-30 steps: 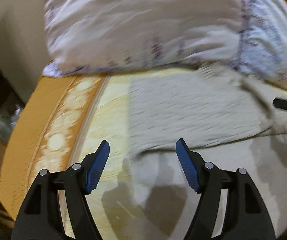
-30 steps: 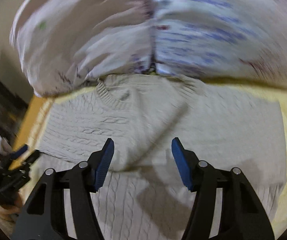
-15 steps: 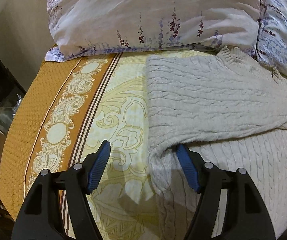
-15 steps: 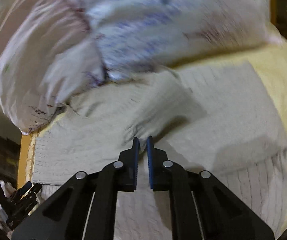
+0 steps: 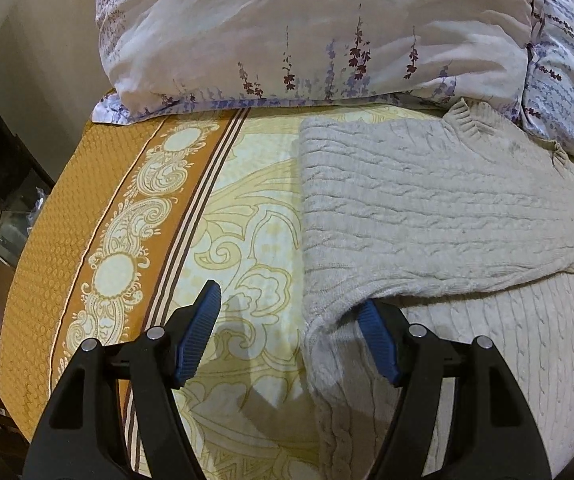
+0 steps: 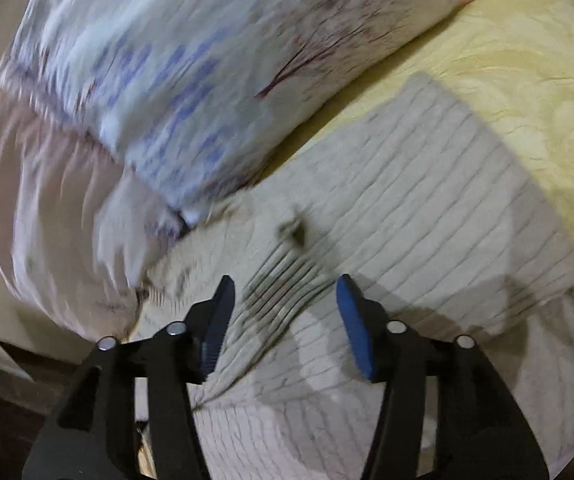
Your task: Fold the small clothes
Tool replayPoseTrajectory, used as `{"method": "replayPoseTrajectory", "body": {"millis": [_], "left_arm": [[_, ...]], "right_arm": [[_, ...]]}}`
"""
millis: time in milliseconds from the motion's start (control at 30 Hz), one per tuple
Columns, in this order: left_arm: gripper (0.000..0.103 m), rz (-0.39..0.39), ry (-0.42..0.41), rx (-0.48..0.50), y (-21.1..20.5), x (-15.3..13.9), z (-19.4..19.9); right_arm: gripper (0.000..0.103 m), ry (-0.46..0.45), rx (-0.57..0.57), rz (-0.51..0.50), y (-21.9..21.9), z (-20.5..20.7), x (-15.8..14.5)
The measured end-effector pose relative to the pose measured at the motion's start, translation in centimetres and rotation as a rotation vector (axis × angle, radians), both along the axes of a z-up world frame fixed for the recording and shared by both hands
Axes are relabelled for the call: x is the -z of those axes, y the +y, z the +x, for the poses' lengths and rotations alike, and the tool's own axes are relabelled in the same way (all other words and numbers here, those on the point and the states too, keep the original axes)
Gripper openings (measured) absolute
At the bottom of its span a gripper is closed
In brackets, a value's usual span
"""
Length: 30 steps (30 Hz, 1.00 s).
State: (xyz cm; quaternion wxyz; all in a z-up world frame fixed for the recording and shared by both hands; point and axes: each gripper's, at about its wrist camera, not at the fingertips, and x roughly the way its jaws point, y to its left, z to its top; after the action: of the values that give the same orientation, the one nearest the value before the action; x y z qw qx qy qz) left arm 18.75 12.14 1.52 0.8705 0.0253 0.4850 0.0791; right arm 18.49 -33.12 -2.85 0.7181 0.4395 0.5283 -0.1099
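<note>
Beige cable-knit sweater point(image 5: 427, 208) folded on the yellow-and-orange patterned bedspread point(image 5: 167, 220), below the floral pillows point(image 5: 307, 32).
Left gripper point(image 5: 291, 328) spread, straddling the sweater's left fold edge; right gripper point(image 6: 283, 312) spread over its ribbed collar.

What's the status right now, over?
Left gripper open, straddling the folded edge of the sweater. Right gripper open over the knit, holding nothing. Pillows crowd the collar end.
</note>
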Motion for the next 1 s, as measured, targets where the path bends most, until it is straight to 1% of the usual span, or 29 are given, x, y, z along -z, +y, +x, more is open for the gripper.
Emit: {"method": "replayPoseTrajectory", "body": {"millis": [133,200,233,267,300,367,467,567,700,833,867,933,967,1000], "left_arm": [[0.07,0.001,0.005,0.0,0.0,0.0,0.1],[0.07,-0.005,0.01,-0.002,0.0,0.1,0.1],[0.07,-0.008,0.012,-0.003,0.0,0.2,0.2],[0.07,-0.011,0.015,-0.004,0.0,0.2,0.2],[0.07,-0.013,0.016,-0.005,0.0,0.3,0.2],[0.07,-0.015,0.019,-0.006,0.0,0.4,0.3],[0.07,-0.019,0.019,-0.004,0.1,0.3,0.3],[0.07,-0.02,0.018,-0.003,0.2,0.3,0.4],[0.07,-0.023,0.019,-0.008,0.4,0.4,0.4],[0.07,-0.019,0.018,-0.011,0.3,0.4,0.5],[0.07,-0.019,0.02,-0.012,0.3,0.5,0.5],[0.07,-0.017,0.022,-0.011,0.3,0.5,0.5],[0.07,-0.016,0.021,-0.011,0.2,0.4,0.4],[0.07,-0.017,0.019,-0.009,0.2,0.2,0.2]], "right_arm": [[0.055,0.015,-0.089,-0.004,0.5,0.9,0.3],[0.049,0.016,-0.113,-0.02,1.1,1.3,0.5],[0.044,0.015,-0.119,-0.028,1.3,1.4,0.7],[0.031,0.008,-0.126,-0.035,1.4,1.6,0.8],[0.012,0.007,-0.143,-0.026,1.5,1.8,1.0],[0.012,-0.009,-0.151,-0.037,1.6,1.8,0.6],[0.011,-0.072,-0.199,-0.106,2.8,2.3,-1.7],[0.011,-0.08,-0.213,-0.144,3.2,1.8,-2.9],[0.01,0.0,-0.222,-0.195,3.5,0.6,-2.0],[0.011,0.051,-0.204,-0.21,3.3,0.1,-1.1],[0.014,0.071,-0.207,-0.236,3.3,0.2,-1.0],[0.018,0.113,-0.204,-0.341,3.2,0.4,-1.6],[0.019,0.124,-0.193,-0.393,2.9,0.3,-2.2],[0.022,0.118,-0.174,-0.427,2.4,0.1,-3.0]]}}
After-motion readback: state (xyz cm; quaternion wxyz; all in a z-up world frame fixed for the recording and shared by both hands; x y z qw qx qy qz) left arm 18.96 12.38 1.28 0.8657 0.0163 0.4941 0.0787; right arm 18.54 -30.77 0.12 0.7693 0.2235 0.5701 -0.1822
